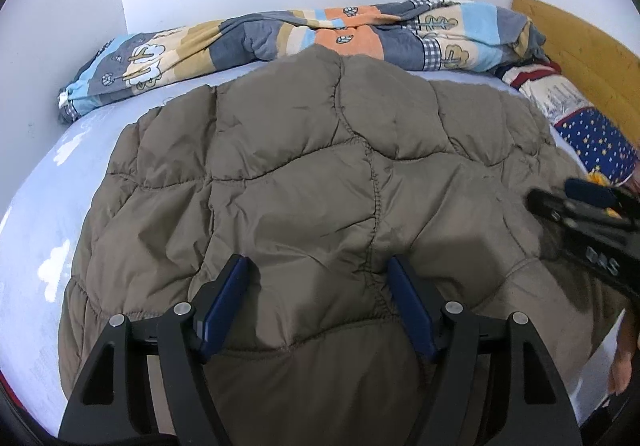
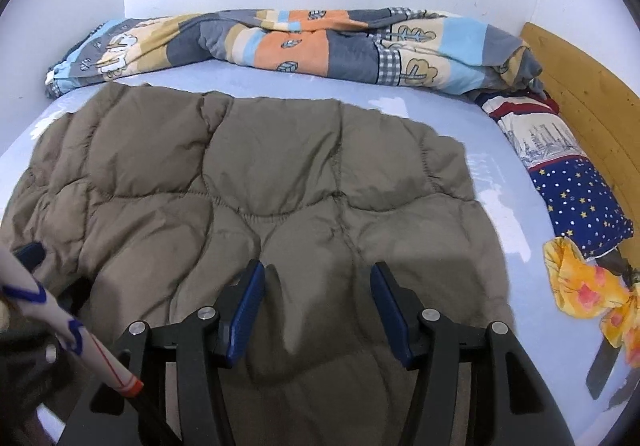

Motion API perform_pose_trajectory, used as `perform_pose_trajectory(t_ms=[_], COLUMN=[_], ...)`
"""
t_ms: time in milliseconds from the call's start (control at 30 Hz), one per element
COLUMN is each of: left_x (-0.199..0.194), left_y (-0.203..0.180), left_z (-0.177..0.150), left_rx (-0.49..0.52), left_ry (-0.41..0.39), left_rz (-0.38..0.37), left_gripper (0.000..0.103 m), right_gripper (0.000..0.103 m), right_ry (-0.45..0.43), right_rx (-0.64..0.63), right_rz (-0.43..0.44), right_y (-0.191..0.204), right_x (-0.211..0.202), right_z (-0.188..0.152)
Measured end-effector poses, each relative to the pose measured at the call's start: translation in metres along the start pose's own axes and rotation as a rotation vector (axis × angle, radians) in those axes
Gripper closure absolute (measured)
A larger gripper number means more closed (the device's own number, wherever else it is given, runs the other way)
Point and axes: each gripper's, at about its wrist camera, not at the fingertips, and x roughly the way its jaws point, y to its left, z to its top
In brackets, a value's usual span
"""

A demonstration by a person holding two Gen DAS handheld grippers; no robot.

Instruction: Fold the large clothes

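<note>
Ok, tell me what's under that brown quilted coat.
The brown quilted coat lies spread on a pale blue bedsheet, which shows all round its edges. Whatever sits directly beneath the coat's middle is covered, so it cannot be seen.

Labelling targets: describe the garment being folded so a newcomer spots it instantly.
Start at the pale blue bed sheet below the white wall. Spread across its middle lies the quilted jacket, nearer than the patchwork blanket bunched along the wall. It alone is plain olive-brown, puffy, stitched in wavy panels.

A pale-blue bed (image 2: 488,181) carries a brown quilted coat (image 2: 256,181), patterned duvet (image 2: 304,41) and starred pillow (image 2: 580,201).
</note>
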Motion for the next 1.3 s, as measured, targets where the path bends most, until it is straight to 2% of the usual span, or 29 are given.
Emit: perform_pose_trajectory(t_ms=[167, 300, 367, 433, 467, 500, 600, 667, 733, 833, 867, 933, 1000, 1067, 1133, 1167, 1233, 1300], left_x=[-0.02, -0.044, -0.054, -0.059, -0.061, -0.062, -0.059, -0.049, -0.034, -0.021, -0.017, -0.012, -0.012, -0.019, -0.033, -0.038, -0.044, -0.047], left_y=[0.02, 0.051, 0.071, 0.089, 0.102, 0.115, 0.14, 0.144, 0.147, 0.147, 0.147, 0.148, 0.152, 0.152, 0.153, 0.153, 0.145, 0.133], left_z=[-0.003, -0.014, -0.023, -0.031, -0.034, -0.036, -0.039, -0.041, -0.045, -0.048, -0.047, -0.047, -0.048, -0.047, -0.046, -0.044, -0.037, -0.025], left_rx=[-0.052, -0.104, -0.139, -0.18, -0.207, -0.243, -0.318, -0.323, -0.326, -0.318, -0.309, -0.308, -0.325, -0.331, -0.347, -0.346, -0.325, -0.279], left_ry=[-0.008, -0.009, -0.006, 0.007, 0.017, 0.02, 0.037, 0.051, 0.104, 0.137, 0.142, 0.157, 0.154, 0.13, 0.079, 0.054, 0.019, -0.01], left_rz=[0.003, 0.04, 0.072, 0.086, 0.101, 0.113, 0.113, 0.124, 0.129, 0.169, 0.188, 0.198, 0.191, 0.192, 0.18, 0.173, 0.178, 0.177], left_gripper=[0.031, 0.031, 0.031, 0.031, 0.031, 0.031, 0.031, 0.031, 0.031, 0.031, 0.028, 0.027, 0.027, 0.027, 0.027, 0.027, 0.027, 0.027], right_gripper=[0.043, 0.043, 0.043, 0.046, 0.054, 0.06, 0.06, 0.061, 0.064, 0.068, 0.07, 0.069, 0.067, 0.067, 0.067, 0.067, 0.067, 0.067], right_ry=[-0.015, -0.006, 0.002, 0.006, 0.008, 0.012, 0.027, 0.044, 0.083, 0.155, 0.189, 0.228, 0.257, 0.24, 0.182, 0.119, 0.04, 0.005], right_rx=[0.08, 0.148, 0.201, 0.244, 0.272, 0.286, 0.356, 0.384, 0.37, 0.349, 0.358, 0.358, 0.398, 0.417, 0.417, 0.427, 0.408, 0.362], right_rz=[0.032, 0.021, 0.046, 0.065, 0.07, 0.069, 0.09, 0.139, 0.158, 0.116, 0.101, 0.055, 0.077, 0.084, 0.072, 0.073, 0.077, 0.062], right_y=[-0.031, -0.064, -0.086, -0.103, -0.115, -0.122, -0.144, -0.15, -0.145, -0.141, -0.144, -0.148, -0.156, -0.159, -0.159, -0.16, -0.155, -0.144], right_x=[-0.032, -0.053, -0.064, -0.069, -0.072, -0.072, -0.068, -0.063, -0.053, -0.033, -0.025, -0.015, -0.008, -0.014, -0.029, -0.042, -0.057, -0.059], right_z=[-0.018, -0.041, -0.058, -0.067, -0.072, -0.074, -0.081, -0.085, -0.088, -0.091, -0.093, -0.095, -0.097, -0.095, -0.091, -0.086, -0.075, -0.062])
